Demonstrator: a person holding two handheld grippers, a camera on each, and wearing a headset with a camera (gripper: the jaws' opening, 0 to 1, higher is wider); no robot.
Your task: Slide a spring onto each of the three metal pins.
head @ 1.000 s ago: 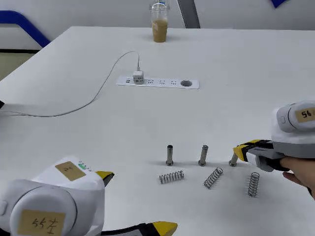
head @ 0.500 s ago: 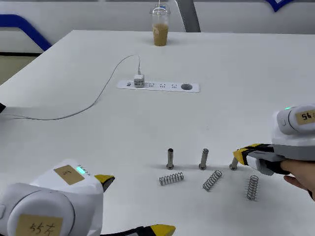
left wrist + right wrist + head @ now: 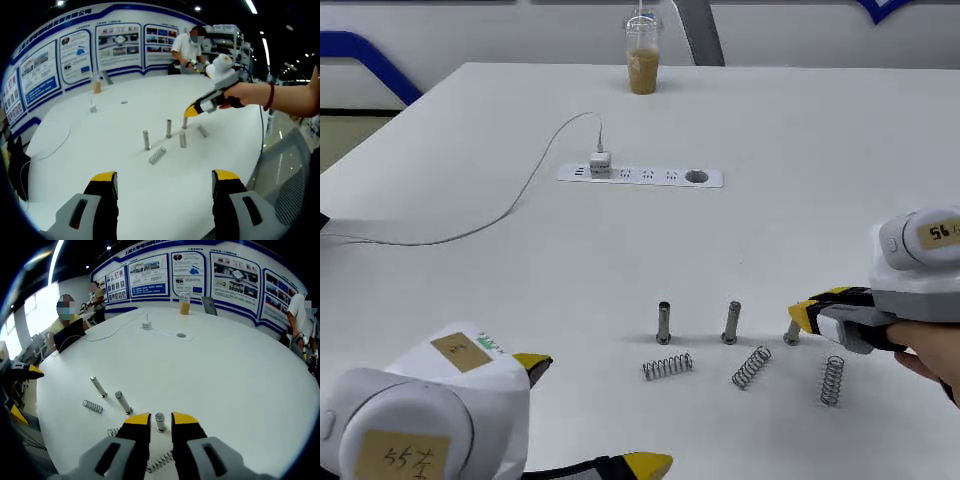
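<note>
tabletop (image 3: 800, 130): white, carried everything below.
left tongs (image 3: 165, 177): spread wide, nothing in them; sat at 7 o'clock of the head view, well apart from the parts.
right tongs (image 3: 160, 420): narrow gap, yellow tips; came in from 3 o'clock, held by a hand (image 3: 932, 352). Tips sat right at the right pin (image 3: 792, 331). In the right gripper view the pin head showed in the gap; could not tell if either tip touched it.
power strip (image 3: 640, 174): white, flat, at 12 o'clock of the pins, well apart from them; a small white plug (image 3: 599, 160) sat in its 9 o'clock end.
cable (image 3: 510, 205): ran from the plug out toward 9 o'clock.
cup (image 3: 642, 52): clear, brown drink, near the far edge at 12 o'clock.
pins: three, upright, in a row running 9 to 3 o'clock. The left pin (image 3: 663, 322), the middle pin (image 3: 731, 321) and the right pin were all bare.
springs: three, lying loose on the tabletop. One lay at 6 o'clock of each pin: the left spring (image 3: 668, 365), the middle spring (image 3: 752, 366) and the right spring (image 3: 832, 380). None touched a pin.
</note>
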